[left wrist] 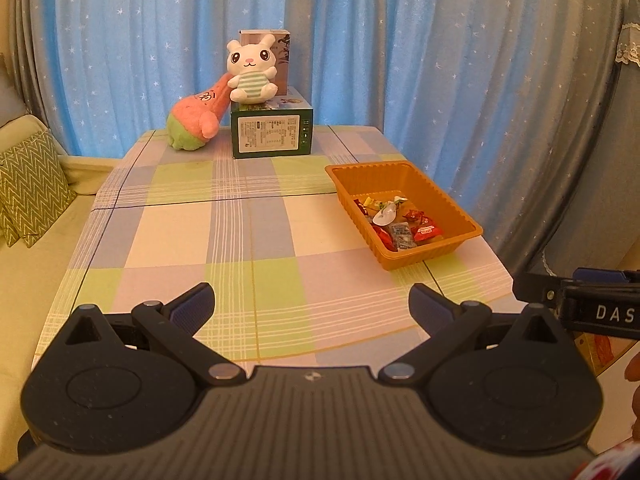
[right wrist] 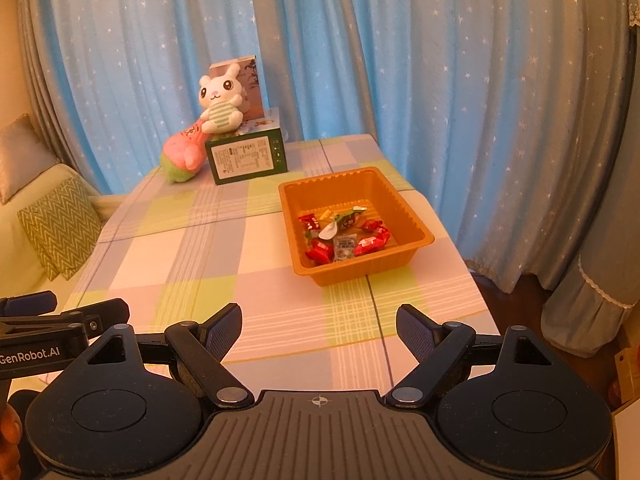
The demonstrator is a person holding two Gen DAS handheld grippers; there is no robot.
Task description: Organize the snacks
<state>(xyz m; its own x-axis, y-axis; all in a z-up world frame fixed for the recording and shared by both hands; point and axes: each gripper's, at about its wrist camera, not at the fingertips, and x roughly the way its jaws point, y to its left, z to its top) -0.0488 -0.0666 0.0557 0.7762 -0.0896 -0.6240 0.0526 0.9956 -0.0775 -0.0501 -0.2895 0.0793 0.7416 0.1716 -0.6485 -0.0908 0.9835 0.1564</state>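
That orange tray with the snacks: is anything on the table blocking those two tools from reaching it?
Nothing visible does. Only bare checked tablecloth lies between the right tool, the left tool and the orange tray. The green box and plush toys sit farther back, off to the side.

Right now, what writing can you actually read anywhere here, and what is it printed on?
"DAS", cut off at the frame edge: on the right gripper body, seen from the left wrist.
"GenRobot.AI": on the left gripper body, seen from the right wrist.
Green box label: too small to read.
Snack wrappers in the orange tray: print blurred.
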